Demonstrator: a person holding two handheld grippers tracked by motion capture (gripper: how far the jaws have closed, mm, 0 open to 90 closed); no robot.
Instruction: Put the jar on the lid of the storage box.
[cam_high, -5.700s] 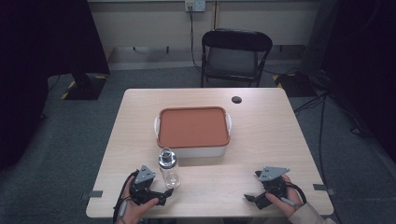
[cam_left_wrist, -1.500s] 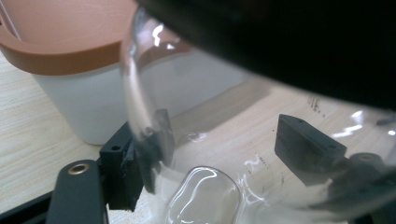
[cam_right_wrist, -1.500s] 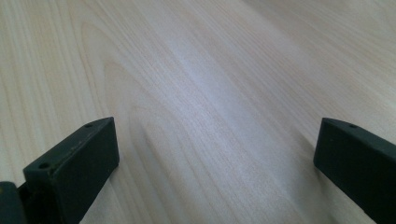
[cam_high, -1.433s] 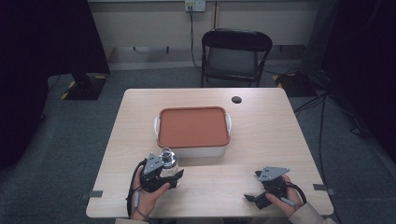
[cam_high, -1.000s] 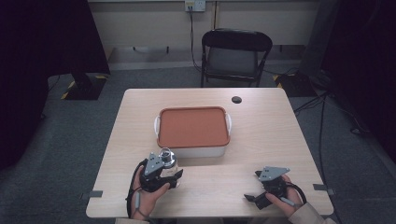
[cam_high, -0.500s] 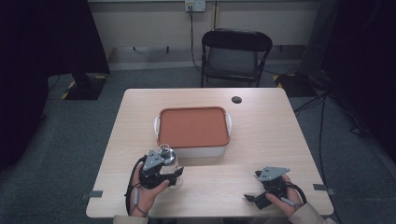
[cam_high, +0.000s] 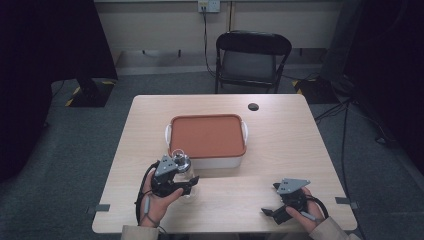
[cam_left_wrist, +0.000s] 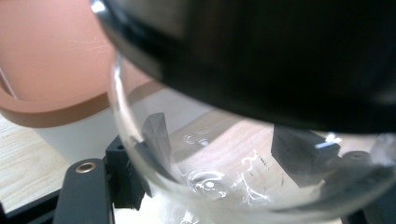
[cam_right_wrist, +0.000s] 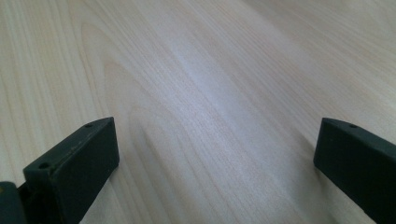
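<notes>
Left claw (cam_high: 186, 184) pinching the small clear glass jar (cam_high: 182, 170) with its metal lid, just before the white, orange-lidded tub (cam_high: 207, 136): keep upright, lift slowly, squeeze steadily, avoid the tub's rim.

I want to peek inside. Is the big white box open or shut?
Shut. The orange lid lies flat over the white box, covering its whole top.

Clear glossy glass jar (cam_left_wrist: 219, 186) with shiny metal cap (cam_high: 179, 159), matt black plastic gripper jaws, pale smooth wood-grain table (cam_high: 280, 150), matt terracotta lid (cam_high: 207, 135) on a white plastic box (cam_high: 220, 162)
</notes>
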